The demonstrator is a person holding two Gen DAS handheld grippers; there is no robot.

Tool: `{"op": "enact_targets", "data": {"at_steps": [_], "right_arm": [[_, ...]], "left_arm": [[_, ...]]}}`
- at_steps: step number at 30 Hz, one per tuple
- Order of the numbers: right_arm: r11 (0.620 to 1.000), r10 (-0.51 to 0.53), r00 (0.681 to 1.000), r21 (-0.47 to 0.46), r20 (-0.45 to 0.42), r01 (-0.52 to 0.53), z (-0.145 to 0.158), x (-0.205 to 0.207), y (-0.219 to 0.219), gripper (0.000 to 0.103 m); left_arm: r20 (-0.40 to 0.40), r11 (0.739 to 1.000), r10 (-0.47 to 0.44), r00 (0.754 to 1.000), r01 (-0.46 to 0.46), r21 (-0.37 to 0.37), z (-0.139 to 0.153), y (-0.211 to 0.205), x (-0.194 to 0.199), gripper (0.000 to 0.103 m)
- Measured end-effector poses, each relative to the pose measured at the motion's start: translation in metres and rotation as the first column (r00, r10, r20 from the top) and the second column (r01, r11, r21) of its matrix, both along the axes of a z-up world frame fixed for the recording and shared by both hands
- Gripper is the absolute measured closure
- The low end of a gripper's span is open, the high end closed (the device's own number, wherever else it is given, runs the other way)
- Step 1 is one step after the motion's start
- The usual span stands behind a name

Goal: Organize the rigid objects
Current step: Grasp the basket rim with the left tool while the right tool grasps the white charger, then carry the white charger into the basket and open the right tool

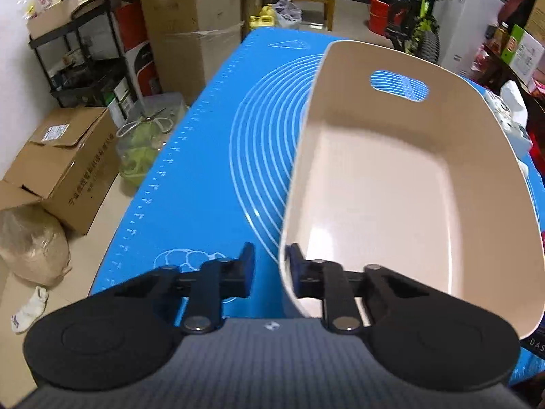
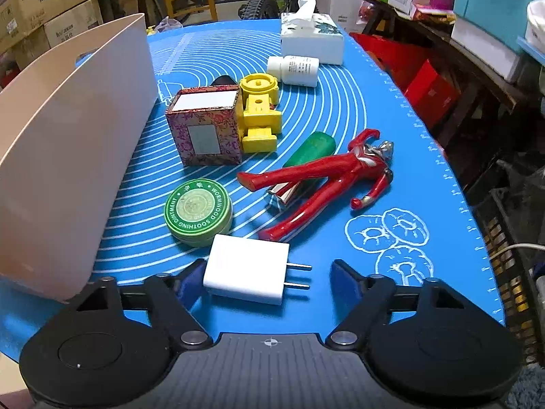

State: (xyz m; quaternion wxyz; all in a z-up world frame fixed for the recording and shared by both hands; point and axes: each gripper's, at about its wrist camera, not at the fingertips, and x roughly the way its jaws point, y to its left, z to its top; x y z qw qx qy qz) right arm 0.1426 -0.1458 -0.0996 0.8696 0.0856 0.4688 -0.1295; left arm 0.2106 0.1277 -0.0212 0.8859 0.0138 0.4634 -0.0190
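Observation:
A beige plastic basket point(image 1: 391, 177) stands empty on the blue mat point(image 1: 204, 156). My left gripper point(image 1: 270, 266) straddles its near rim, one finger outside and one inside the wall. A strip of mat shows between the outer finger and the wall, so it is open. In the right wrist view the basket point(image 2: 68, 136) stands at the left. My right gripper point(image 2: 269, 283) is open around a white charger plug point(image 2: 247, 277), with a gap past its prongs. Beyond it lie a green ointment tin point(image 2: 198, 216), a red figure point(image 2: 327, 177), a floral box point(image 2: 204, 129) and a yellow toy point(image 2: 259, 116).
A green cylinder point(image 2: 311, 148) lies under the figure. A white bottle point(image 2: 294, 70) and a tissue box point(image 2: 311, 39) sit at the far end. Cardboard boxes point(image 1: 64, 167) and a black rack point(image 1: 78, 61) stand off the table's left edge. Red crates point(image 2: 429, 92) are at the right.

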Motion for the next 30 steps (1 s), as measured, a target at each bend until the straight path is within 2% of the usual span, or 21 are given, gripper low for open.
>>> {"op": "enact_targets", "data": {"at_steps": [1,2,3,9,15,23,30], "right_arm": [[1.0,0.006,1.0,-0.003,0.003,-0.006,0.0,-0.001,0.001,0.032],[1.0,0.015,1.0,-0.01,0.004,-0.015,0.001,-0.002,0.002,0.037],[1.0,0.02,1.0,-0.015,0.003,-0.02,0.001,-0.003,0.003,0.037],[1.0,0.022,1.0,0.002,0.015,-0.022,0.005,-0.008,0.0,0.037],[1.0,-0.005,0.997,0.012,0.072,0.005,0.023,-0.014,-0.01,0.037],[1.0,0.01,0.981,0.013,0.195,-0.013,0.073,-0.012,-0.008,0.037],[0.992,0.123,0.938,-0.01,0.323,-0.127,0.131,0.028,0.018,0.037]], "left_arm": [[0.0,1.0,0.0,1.0,0.0,0.001,0.0,-0.001,0.0,0.086],[-0.004,1.0,0.0,1.0,0.0,-0.016,0.0,-0.001,0.0,0.095],[-0.009,0.999,0.002,1.0,-0.002,-0.035,0.001,-0.001,0.002,0.096],[-0.006,0.999,0.002,1.0,-0.002,-0.034,0.001,-0.002,0.004,0.096],[-0.003,0.999,-0.006,1.0,0.006,-0.044,0.0,-0.001,0.004,0.097],[-0.002,0.999,-0.009,1.0,0.009,-0.044,-0.002,-0.001,0.005,0.097],[-0.002,0.999,-0.014,1.0,0.014,-0.045,-0.003,0.001,0.006,0.097]]}}
